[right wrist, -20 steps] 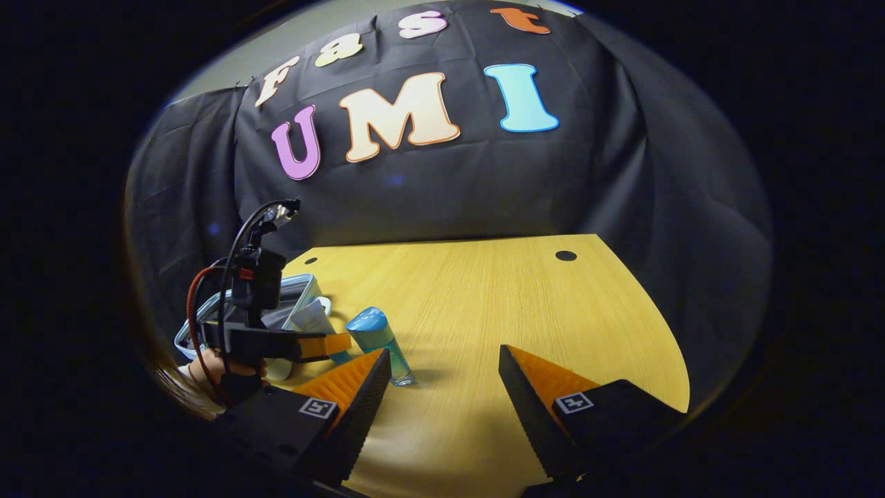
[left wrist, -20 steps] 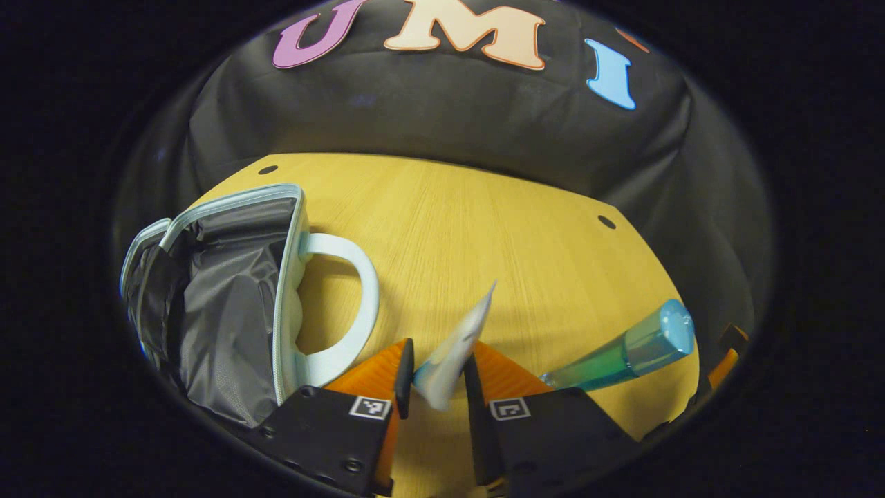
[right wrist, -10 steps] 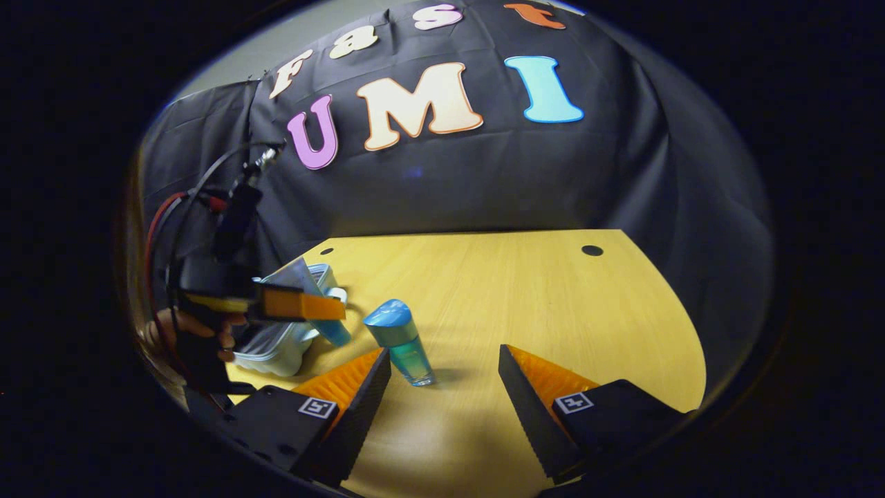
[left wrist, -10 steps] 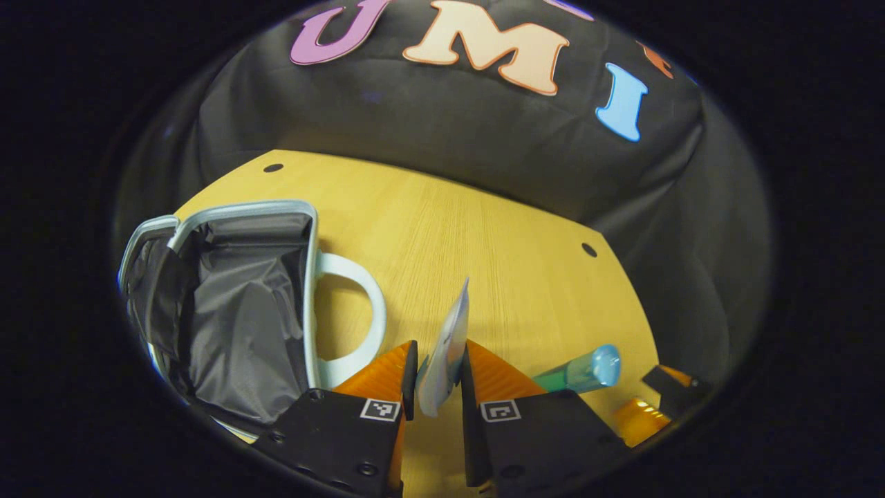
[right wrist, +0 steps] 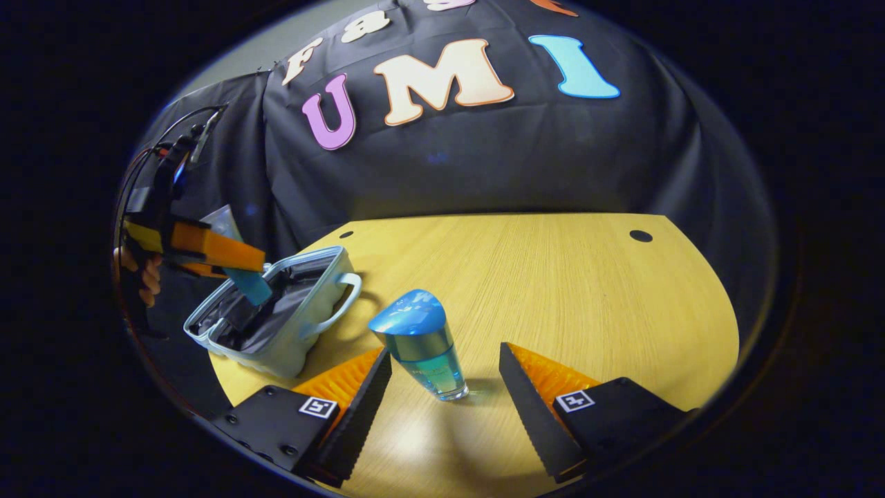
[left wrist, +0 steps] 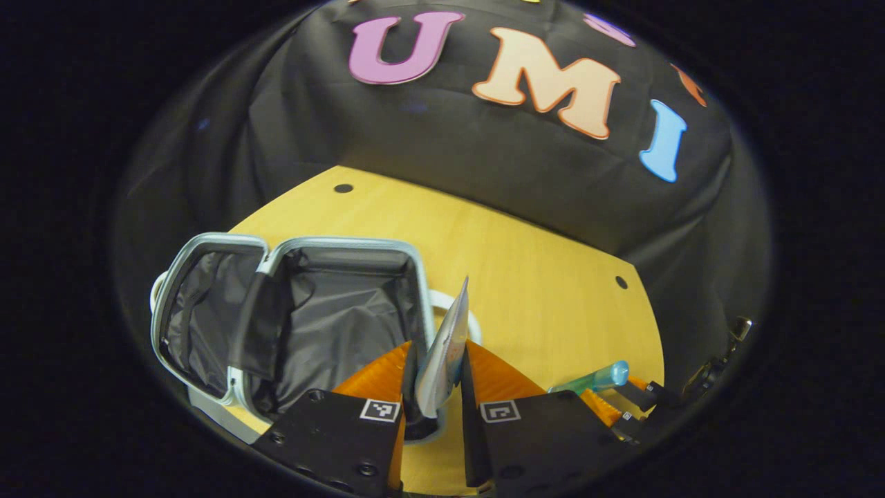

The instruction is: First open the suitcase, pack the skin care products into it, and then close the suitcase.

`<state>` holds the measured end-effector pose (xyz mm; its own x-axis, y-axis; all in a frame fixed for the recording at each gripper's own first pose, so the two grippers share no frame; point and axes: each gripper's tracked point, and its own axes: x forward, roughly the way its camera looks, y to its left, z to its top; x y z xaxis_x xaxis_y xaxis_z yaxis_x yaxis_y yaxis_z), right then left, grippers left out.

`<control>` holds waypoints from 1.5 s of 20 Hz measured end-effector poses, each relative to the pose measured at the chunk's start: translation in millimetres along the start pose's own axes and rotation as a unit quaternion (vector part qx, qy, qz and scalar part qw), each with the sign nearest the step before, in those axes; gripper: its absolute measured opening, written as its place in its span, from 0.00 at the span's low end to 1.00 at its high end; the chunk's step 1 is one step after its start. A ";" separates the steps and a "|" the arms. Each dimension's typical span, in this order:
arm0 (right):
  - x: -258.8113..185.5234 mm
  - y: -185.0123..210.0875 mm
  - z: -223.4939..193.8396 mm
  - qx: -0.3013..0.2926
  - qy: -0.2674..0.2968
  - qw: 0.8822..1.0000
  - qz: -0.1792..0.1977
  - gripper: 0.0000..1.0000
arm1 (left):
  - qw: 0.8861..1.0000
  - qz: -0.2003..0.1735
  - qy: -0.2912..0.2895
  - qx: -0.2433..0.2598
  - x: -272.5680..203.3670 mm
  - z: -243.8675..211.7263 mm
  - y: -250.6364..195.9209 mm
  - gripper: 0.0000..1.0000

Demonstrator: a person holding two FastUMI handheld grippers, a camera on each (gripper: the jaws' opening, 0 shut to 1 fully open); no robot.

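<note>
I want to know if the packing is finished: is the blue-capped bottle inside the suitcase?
No, the blue-capped bottle stands upright on the yellow wooden table, beside the open pale-blue suitcase.

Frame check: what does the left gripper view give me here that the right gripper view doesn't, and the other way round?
Left gripper view: the left gripper from behind, its fingers shut on a tube, and the dark lining in both halves of the open suitcase. Right gripper view: a hand holding that gripper, and the open right gripper facing the upright bottle. Shared: suitcase, tube, bottle, wooden table.
</note>
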<state>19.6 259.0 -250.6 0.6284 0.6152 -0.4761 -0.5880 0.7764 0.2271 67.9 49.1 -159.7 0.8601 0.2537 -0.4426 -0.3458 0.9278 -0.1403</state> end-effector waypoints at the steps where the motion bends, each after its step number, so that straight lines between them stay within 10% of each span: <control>1: 3.4 -1.2 -1.0 -0.001 0.002 1.000 0.000 0.94 | 1.000 0.010 0.006 -0.010 -1.2 -2.8 12.2 0.28; 7: 25.0 2.3 -16.3 -0.011 0.024 1.000 0.010 0.89 | 0.997 0.051 0.051 -0.030 1.4 -31.0 71.1 0.28; 13: 30.9 7.9 -16.2 -0.043 0.018 0.999 -0.002 0.51 | 0.991 0.070 0.109 -0.023 11.6 -55.4 103.2 0.28; 30: -27.9 61.5 52.9 -0.028 -0.001 1.000 -0.005 0.46 | 0.979 0.087 0.185 -0.008 29.2 -81.7 142.5 0.35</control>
<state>-7.1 296.8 -178.4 0.6352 0.6074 -0.4771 -0.6091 0.7737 0.1742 13.0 166.3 -265.0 0.5937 0.2876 -0.7515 -0.4834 0.8741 -0.0474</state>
